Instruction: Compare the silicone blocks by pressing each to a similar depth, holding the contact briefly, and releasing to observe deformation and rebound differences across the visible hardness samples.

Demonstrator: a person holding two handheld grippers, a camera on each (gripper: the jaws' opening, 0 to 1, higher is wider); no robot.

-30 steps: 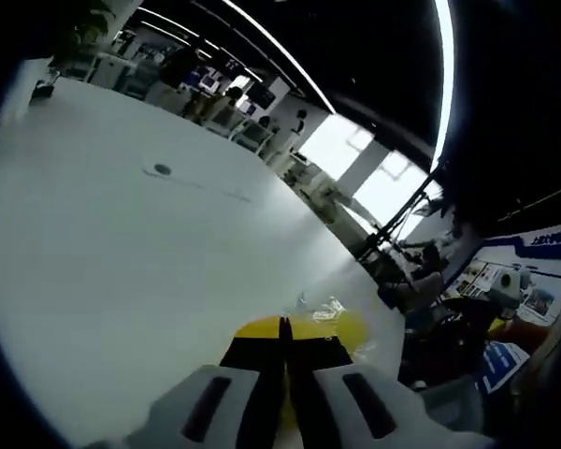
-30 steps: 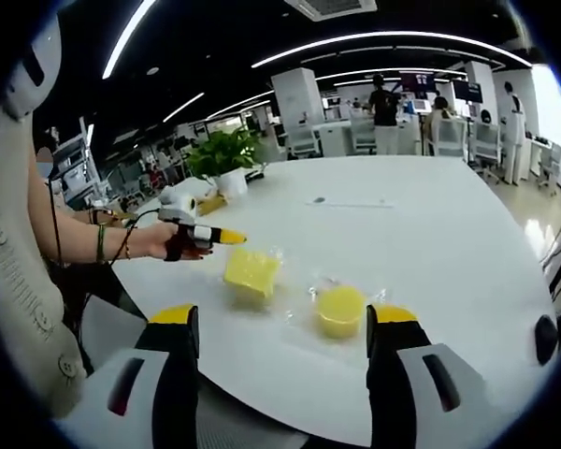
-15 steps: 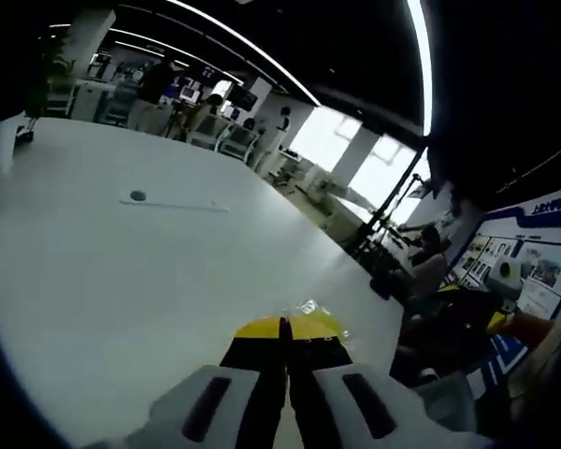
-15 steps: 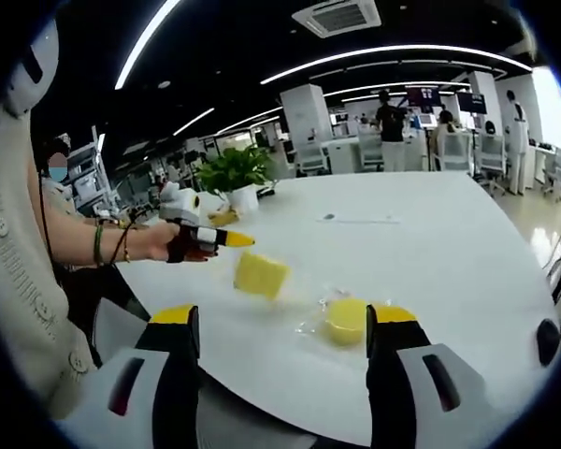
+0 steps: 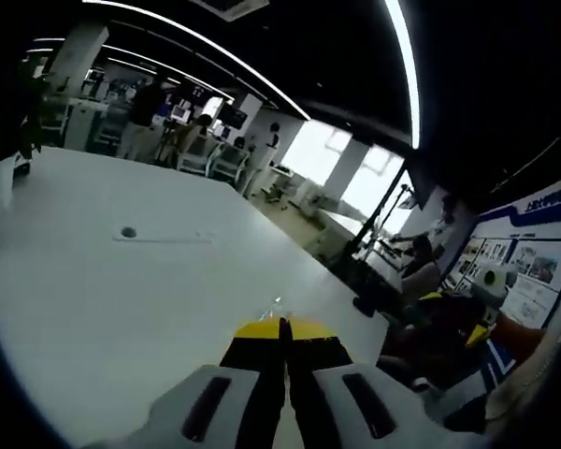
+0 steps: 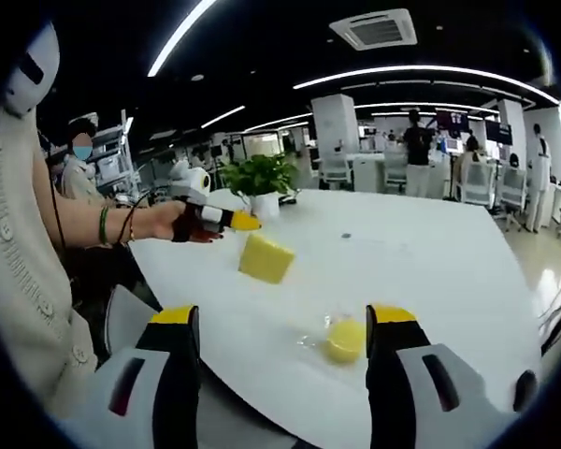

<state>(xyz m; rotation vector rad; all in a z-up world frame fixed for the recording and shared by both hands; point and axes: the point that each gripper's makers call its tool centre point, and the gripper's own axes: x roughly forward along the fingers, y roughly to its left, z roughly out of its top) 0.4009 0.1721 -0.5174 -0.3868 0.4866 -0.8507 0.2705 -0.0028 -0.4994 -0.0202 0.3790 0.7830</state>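
A potted plant (image 6: 260, 181) stands on the white table (image 6: 430, 271), office desks behind.

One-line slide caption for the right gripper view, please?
Open right gripper facing a square yellow block and a round one; left gripper beside the square.

The left gripper view rode low, just above the white table (image 5: 122, 309), and looked along its own meeting jaws across the tabletop toward far windows. The right gripper view sat higher and farther back, beyond the table's near edge, facing over its parted jaws toward a potted plant (image 6: 259, 180) and distant desks. Both views shared the white table (each from a different side).
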